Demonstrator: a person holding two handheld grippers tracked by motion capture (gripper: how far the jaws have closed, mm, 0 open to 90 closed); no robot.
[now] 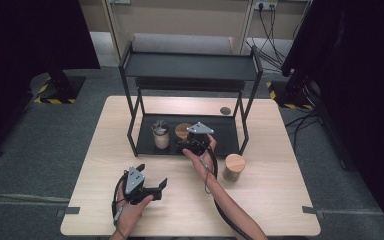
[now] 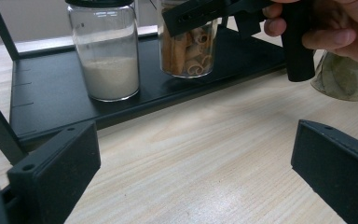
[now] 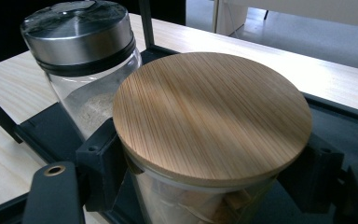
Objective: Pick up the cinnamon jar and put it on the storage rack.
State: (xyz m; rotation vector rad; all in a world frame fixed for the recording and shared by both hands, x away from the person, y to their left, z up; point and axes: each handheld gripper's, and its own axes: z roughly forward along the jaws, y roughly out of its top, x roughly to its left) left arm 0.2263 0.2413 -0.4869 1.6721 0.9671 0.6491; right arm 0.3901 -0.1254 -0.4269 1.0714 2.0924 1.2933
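Note:
A glass jar of cinnamon sticks with a round wooden lid (image 3: pixel 212 114) stands on the lower shelf (image 1: pixel 225 137) of a black rack. My right gripper (image 3: pixel 207 186) is shut on it, one black jaw on each side just under the lid. The high view shows that gripper (image 1: pixel 185 141) reaching in from the front, hand behind it. From the left gripper view the same jar (image 2: pixel 189 51) shows with the right gripper's jaw across its top. My left gripper (image 1: pixel 152 175) rests low over the table's front, jaws open wide and holding nothing (image 2: pixel 196 168).
A jar of white powder with a metal lid (image 1: pixel 161 135) stands just left of the held jar on the same shelf (image 3: pixel 81 42). Another wooden-lidded jar (image 1: pixel 234 167), with green leaves inside (image 2: pixel 347 77), stands on the table right of the rack. The rack's top shelf (image 1: pixel 190 65) overhangs.

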